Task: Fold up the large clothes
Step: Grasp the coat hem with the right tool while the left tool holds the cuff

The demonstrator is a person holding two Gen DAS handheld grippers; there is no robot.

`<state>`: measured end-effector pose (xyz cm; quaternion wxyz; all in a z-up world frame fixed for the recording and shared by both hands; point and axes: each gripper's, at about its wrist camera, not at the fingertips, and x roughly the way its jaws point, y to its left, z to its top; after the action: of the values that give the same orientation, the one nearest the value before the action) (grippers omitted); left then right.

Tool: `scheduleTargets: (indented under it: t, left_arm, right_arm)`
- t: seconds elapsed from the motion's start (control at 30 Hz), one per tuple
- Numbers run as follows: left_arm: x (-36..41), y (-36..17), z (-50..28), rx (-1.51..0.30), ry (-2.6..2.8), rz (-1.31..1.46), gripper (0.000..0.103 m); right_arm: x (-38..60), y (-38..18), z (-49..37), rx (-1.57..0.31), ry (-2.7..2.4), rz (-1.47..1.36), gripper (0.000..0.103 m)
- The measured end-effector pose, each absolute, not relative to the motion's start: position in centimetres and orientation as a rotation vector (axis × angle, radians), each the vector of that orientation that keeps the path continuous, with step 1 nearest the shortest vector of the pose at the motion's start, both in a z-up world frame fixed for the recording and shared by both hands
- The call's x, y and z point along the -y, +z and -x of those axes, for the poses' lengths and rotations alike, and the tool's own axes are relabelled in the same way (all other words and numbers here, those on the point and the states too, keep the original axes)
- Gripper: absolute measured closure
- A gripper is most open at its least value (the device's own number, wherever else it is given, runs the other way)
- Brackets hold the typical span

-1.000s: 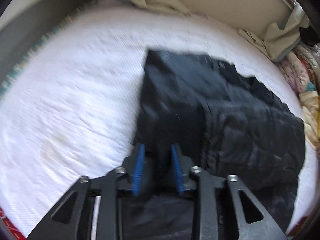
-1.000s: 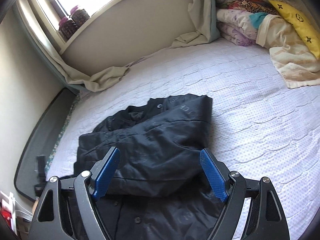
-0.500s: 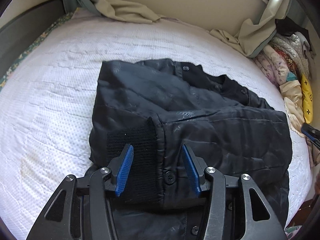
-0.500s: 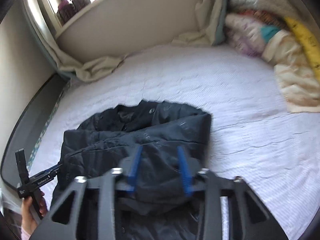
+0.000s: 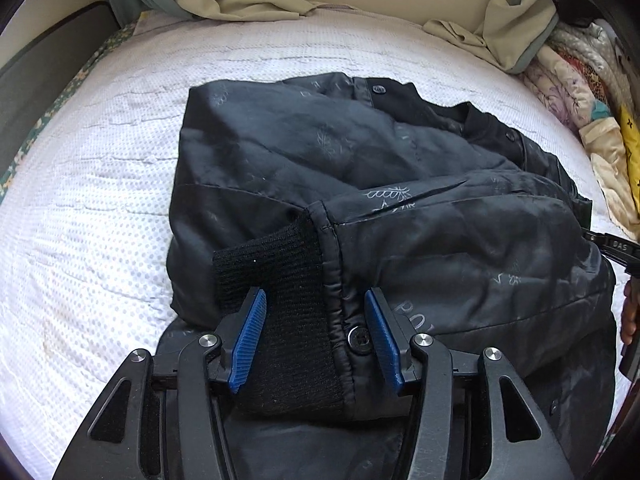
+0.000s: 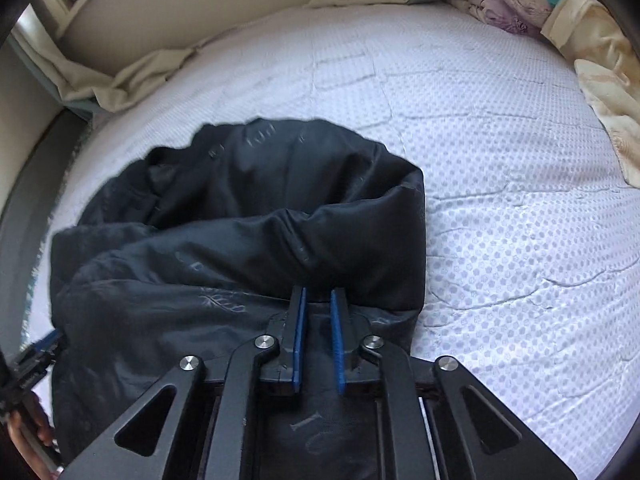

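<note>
Right gripper [image 6: 318,300] at bottom centre, jaws pinched nearly together on a fold of the black jacket [image 6: 240,240]; the cloth hides its fingertips. Left gripper [image 5: 312,320] about half open, straddling the knit cuff [image 5: 280,280]; contact unclear. Jacket glossy, faintly printed, bunched mid-frame on the white bed [image 6: 500,200]. Open sheet to the right; piled bedding [image 6: 560,12] upper right.

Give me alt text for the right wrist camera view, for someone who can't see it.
The right gripper has its jaws shut on a fold of a black jacket lying on a white dotted bedspread. Beige cloth is bunched along the far wall, and folded bedding is piled at the upper right.
</note>
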<state>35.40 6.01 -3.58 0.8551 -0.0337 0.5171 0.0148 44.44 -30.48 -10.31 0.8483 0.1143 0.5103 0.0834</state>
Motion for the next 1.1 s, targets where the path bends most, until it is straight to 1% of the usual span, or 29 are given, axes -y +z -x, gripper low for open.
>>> scheduleTargets:
  t: [0.03, 0.17, 0.27, 0.3, 0.33, 0.37, 0.4, 0.43, 0.5, 0.63, 0.77, 1.1]
  left_arm:
    - [-6.0, -3.7, -35.5, -1.09, 0.027, 0.07, 0.046]
    - [-6.2, -4.0, -35.7, -1.097, 0.019, 0.078, 0.045]
    - [-6.3, -3.9, -35.6, -1.098, 0.018, 0.08, 0.045]
    - [-6.3, -3.8, -35.6, -1.099, 0.019, 0.082, 0.045]
    - [-6.4, -3.7, -35.5, -1.1, 0.018, 0.085, 0.045]
    - [-6.4, -3.8, -35.5, -1.102, 0.017, 0.088, 0.045]
    - [-6.4, -3.8, -35.5, -1.103, 0.016, 0.093, 0.045]
    - [-6.5, -3.8, -35.5, -1.104, 0.015, 0.097, 0.045]
    - [-6.5, -3.8, -35.4, -1.104, 0.015, 0.1, 0.045]
    - [-6.7, -3.8, -35.3, -1.106, 0.011, 0.111, 0.045]
    - [-7.2, -3.9, -35.2, -1.11, 0.003, 0.136, 0.044]
    - [-7.4, -4.3, -34.9, -1.113, -0.004, 0.152, 0.042]
  right_arm:
    - [30.5, -10.7, -44.6, -1.073, 0.172, -0.237, 0.103]
    - [30.9, -11.3, -44.5, -1.058, 0.167, -0.247, 0.103]
    - [31.8, -9.8, -44.1, -1.07, 0.154, -0.307, 0.103]
    - [31.9, -8.3, -43.5, -1.037, 0.143, -0.303, 0.103]
    - [31.7, -7.2, -42.9, -1.004, 0.138, -0.284, 0.1]
    - [31.3, -5.6, -42.1, -0.961, 0.143, -0.253, 0.093]
    - [30.9, -4.5, -41.5, -0.937, 0.157, -0.232, 0.091]
    - [30.4, -3.6, -40.7, -0.924, 0.187, -0.214, 0.089]
    - [29.6, -3.2, -39.4, -0.941, 0.242, -0.192, 0.089]
    - [28.4, -5.5, -38.1, -1.048, 0.284, -0.152, 0.089]
    - [27.4, -8.0, -38.0, -1.089, 0.252, -0.088, 0.089]
    - [24.8, -11.4, -36.9, -0.977, 0.178, 0.081, 0.089]
